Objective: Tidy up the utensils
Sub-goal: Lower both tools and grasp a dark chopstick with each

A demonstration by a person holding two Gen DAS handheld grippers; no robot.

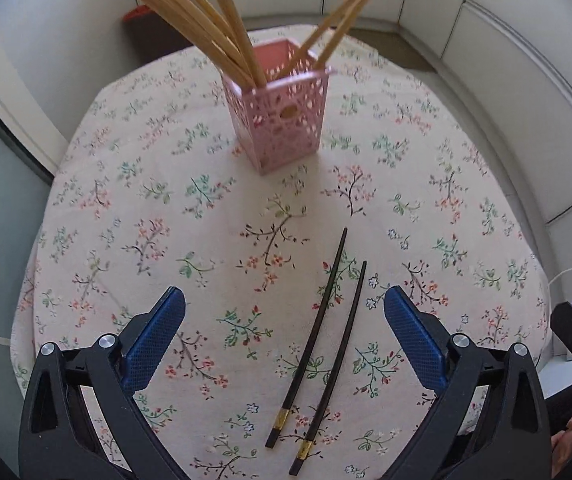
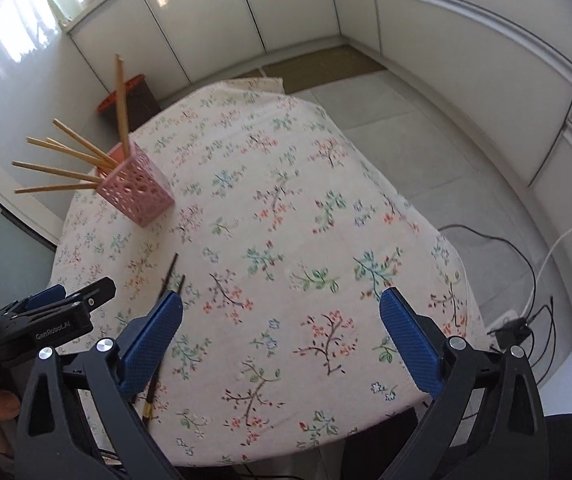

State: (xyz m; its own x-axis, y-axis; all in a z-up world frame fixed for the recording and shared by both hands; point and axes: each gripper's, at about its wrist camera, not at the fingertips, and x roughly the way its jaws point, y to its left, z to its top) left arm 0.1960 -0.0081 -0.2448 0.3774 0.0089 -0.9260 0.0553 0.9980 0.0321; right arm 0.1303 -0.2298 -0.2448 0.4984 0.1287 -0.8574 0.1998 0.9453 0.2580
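Both grippers spread, empty: left gripper [image 1: 284, 344], right gripper [image 2: 282, 344]. Black chopsticks [image 1: 317, 344] lie on counter [image 1: 425, 208], well apart from pink holder [image 1: 282, 120]. Risk: thin sticks roll, pinch misses.

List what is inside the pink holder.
The pink holder holds light wooden chopsticks, fanned out above its rim. Their lower ends are mostly hidden by the perforated walls. The two black chopsticks lie outside, on the tablecloth.
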